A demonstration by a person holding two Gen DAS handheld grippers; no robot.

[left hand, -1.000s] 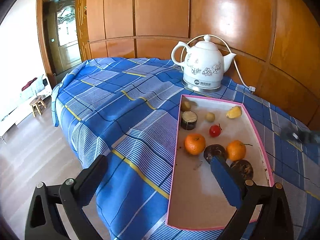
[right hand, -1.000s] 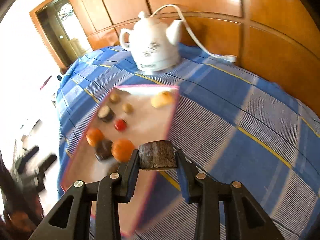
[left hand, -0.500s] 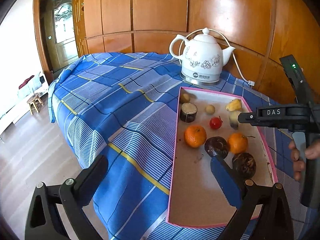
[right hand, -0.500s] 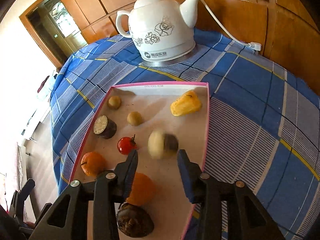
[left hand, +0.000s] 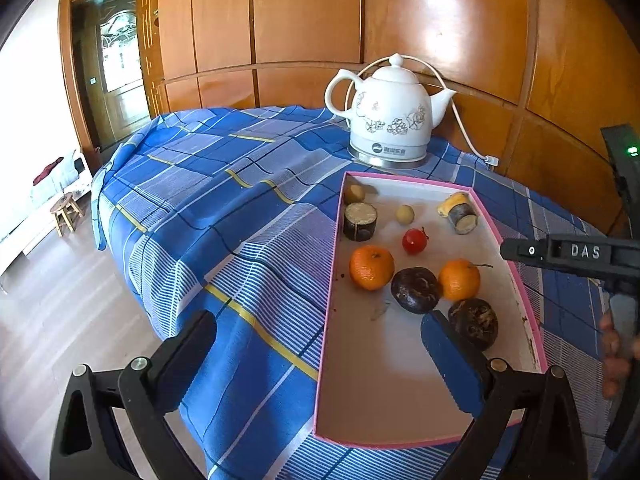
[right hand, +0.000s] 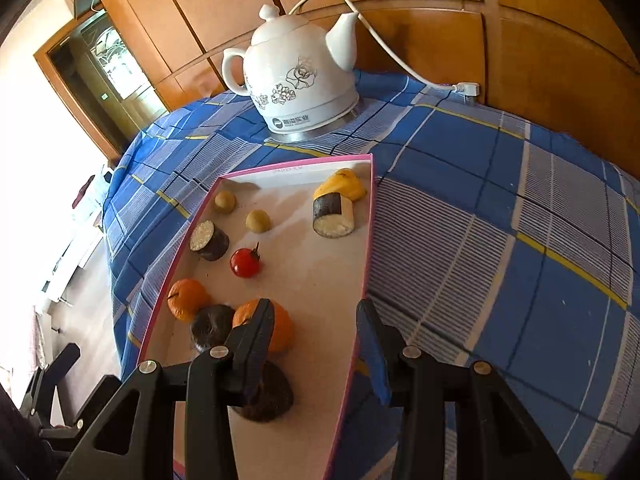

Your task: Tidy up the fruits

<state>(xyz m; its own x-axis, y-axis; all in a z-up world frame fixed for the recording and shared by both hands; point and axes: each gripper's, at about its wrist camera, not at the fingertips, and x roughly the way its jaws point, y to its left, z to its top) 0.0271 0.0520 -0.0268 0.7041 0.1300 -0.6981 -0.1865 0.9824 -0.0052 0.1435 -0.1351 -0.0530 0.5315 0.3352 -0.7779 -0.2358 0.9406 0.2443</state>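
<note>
Looking down my right gripper (right hand: pixel 316 334), I see its fingers apart with nothing between them, hovering over the near right edge of the pink-rimmed tray (right hand: pixel 370 216) on the desk, which wears a blue plaid cloth (right hand: pixel 500 240). A dark cut log piece (right hand: pixel 334 216) lies on its side at the tray's far right, touching a yellow fruit (right hand: pixel 340 188) behind it. Elsewhere in the tray sit a second log piece (right hand: pixel 209 240) standing on end, two small tan balls (right hand: pixel 258 221), a cherry tomato (right hand: pixel 245 263), two oranges (right hand: pixel 186 299) and two dark wrinkled fruits (right hand: pixel 212 326) (the nearer one is half hidden behind my left finger). My left gripper (left hand: pixel 316 356) has its fingers wide apart and empty, one over the cloth, the other over the tray's near end beside a wrinkled fruit. A white kettle (left hand: pixel 390 120) stands on its base just beyond the tray, its cord running toward the wood-panelled wall (left hand: pixel 440 20).
</note>
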